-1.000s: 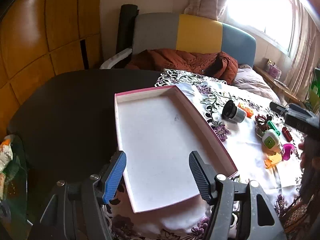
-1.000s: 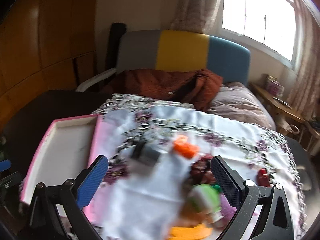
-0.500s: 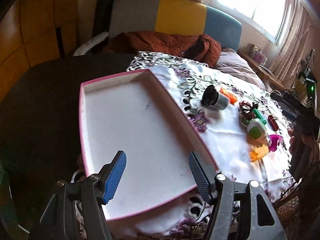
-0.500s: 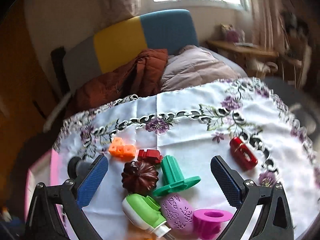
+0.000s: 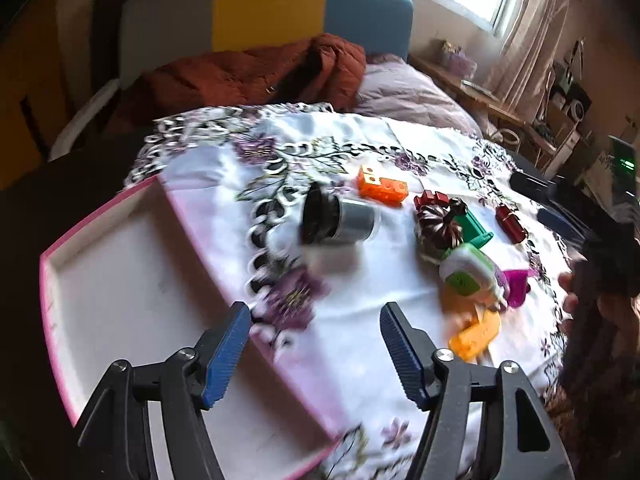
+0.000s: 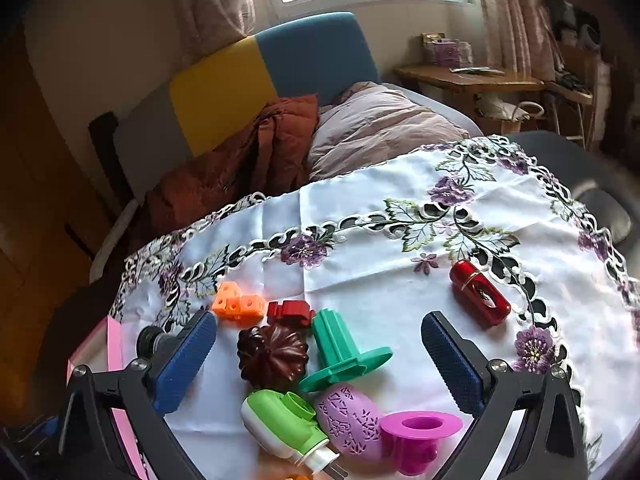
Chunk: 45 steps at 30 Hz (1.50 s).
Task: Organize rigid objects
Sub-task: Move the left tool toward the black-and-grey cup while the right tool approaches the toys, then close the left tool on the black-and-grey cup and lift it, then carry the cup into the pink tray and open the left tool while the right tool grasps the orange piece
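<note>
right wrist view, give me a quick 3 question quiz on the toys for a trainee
1. True or false: the right gripper is shut on the green spool.
2. Multiple choice: which thing lies apart from the cluster, off to the right on the tablecloth? A) orange block B) red case C) brown mould
3. Fill in: the pink tray holds ___ toys.

Key
1. False: its jaws are wide open, with the toys lying on the cloth between them.
2. B
3. No: all the toys lie on the cloth, and the left gripper is open too.
</note>
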Each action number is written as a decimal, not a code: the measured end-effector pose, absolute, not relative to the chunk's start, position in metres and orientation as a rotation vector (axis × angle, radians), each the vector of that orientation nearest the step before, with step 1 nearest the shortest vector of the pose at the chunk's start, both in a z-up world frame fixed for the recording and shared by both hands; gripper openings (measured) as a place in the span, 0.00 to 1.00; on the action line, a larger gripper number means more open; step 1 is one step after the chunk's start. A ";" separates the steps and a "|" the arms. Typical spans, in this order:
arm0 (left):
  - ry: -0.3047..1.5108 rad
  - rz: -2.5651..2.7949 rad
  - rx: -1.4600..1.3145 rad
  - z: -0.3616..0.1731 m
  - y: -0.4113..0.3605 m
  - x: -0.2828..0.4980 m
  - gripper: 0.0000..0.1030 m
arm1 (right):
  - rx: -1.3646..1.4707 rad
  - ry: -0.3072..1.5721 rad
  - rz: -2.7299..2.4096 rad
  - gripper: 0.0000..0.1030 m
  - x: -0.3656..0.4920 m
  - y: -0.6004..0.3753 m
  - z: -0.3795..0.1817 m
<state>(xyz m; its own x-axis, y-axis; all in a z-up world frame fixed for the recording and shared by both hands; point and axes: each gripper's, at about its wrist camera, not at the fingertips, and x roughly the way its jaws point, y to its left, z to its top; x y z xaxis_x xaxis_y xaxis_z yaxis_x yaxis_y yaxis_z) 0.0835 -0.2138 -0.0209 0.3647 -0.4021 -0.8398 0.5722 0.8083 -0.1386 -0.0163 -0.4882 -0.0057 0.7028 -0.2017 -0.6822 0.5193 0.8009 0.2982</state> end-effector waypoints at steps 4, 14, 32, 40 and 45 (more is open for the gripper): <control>1.013 -0.646 0.229 -0.032 -0.248 0.102 0.80 | 0.547 0.669 -0.423 1.00 -0.019 -0.495 -0.006; 1.036 -0.613 0.271 -0.063 -0.302 0.139 0.96 | 0.592 0.670 -0.404 1.00 -0.018 -0.500 -0.009; 0.974 -0.677 0.236 -0.047 -0.265 0.105 0.63 | 0.627 0.775 -0.271 1.00 -0.002 -0.493 -0.022; 0.931 -0.677 0.172 -0.024 -0.220 0.068 0.63 | 0.558 0.901 -0.139 0.84 0.014 -0.464 -0.036; 0.909 -0.652 0.137 -0.017 -0.186 0.052 0.63 | 0.471 0.945 -0.087 0.85 0.008 -0.436 -0.031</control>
<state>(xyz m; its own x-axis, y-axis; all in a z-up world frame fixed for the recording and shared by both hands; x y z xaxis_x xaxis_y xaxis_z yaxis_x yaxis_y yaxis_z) 0.0517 -0.1855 -0.0165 0.4381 -0.4664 -0.7685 0.5784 0.8007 -0.1562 0.0078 -0.4358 -0.0311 0.5901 0.1311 -0.7966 0.2740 0.8957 0.3503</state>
